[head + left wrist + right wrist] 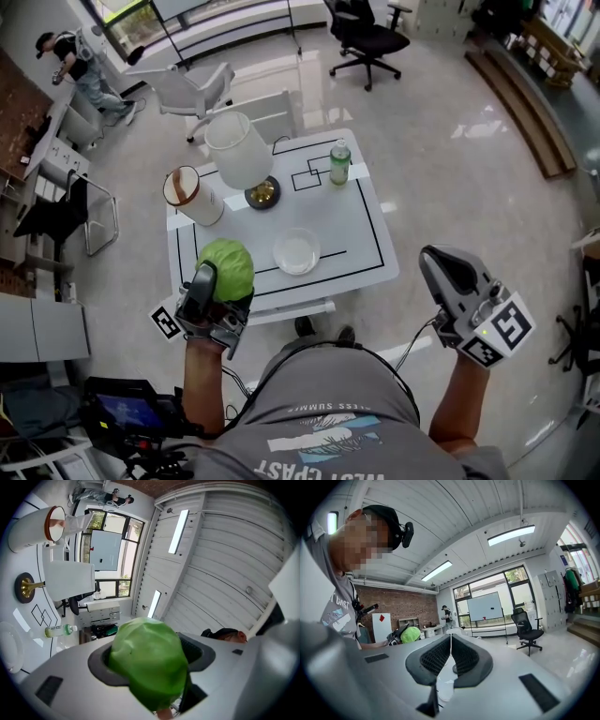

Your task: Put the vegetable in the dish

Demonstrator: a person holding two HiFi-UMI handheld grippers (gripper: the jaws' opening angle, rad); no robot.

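The left gripper view is filled by the vegetable [149, 660], a round green head wedged between the jaws, which stand wide with their pads pressed on its two sides: a firm hold. The head view adds what that view lacks. The left gripper [223, 284] carries the vegetable over the near left corner of the white table [352, 211]. The dish [296, 251], clear and shallow, sits on the table just to this gripper's right, apart from the vegetable. Just beyond the gripper stands a white cylinder [194, 197] with a brown rim, and past that a lamp [240, 150] on a brass foot. A bottle [339, 162] is farther off, beyond the dish — none of these lies between vegetable and dish. The right gripper [450, 654] shows, in its own view, jaws closed together on nothing, while the head view places it well off the table's right edge. Ahead of it stand an office chair [527, 629] and a person [446, 614] by the windows — and, to its left, the green head in the other gripper.
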